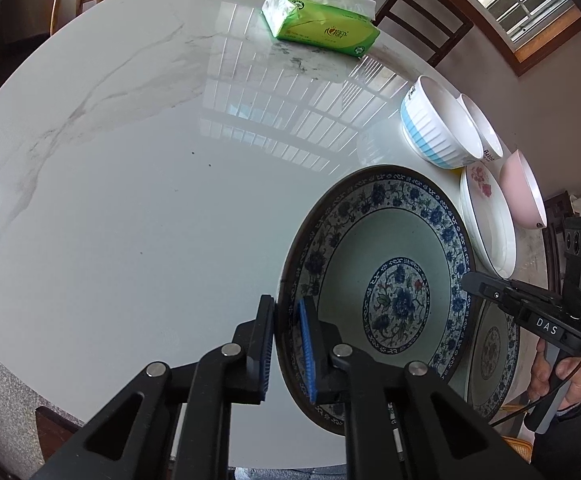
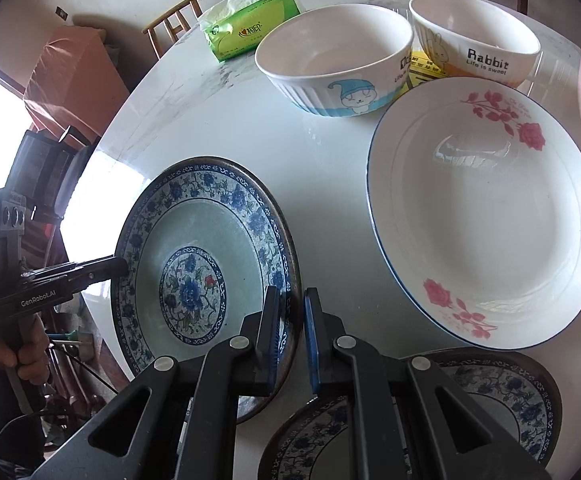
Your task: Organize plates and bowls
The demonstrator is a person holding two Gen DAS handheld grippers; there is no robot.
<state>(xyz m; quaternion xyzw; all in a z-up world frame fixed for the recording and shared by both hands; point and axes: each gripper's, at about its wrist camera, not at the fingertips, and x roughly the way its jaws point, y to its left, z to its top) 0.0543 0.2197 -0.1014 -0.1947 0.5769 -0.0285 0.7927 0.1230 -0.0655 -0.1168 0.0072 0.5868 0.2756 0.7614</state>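
Both grippers, left gripper [image 1: 288, 350] and right gripper [image 2: 292, 344], clamp opposite rims of blue-patterned plate [image 2: 206, 276], tilted off table [image 1: 130, 200].

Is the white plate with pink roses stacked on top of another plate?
No, the rose plate lies directly on the table, beside the blue-patterned plate.

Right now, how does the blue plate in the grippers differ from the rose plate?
The blue plate has a dense blue floral pattern and a dark rim; the rose plate is white with pink roses and a thin blue edge. The blue plate is clamped at opposite rims by the left gripper and right gripper; the rose plate lies untouched on the table. Both are round, deep and empty.
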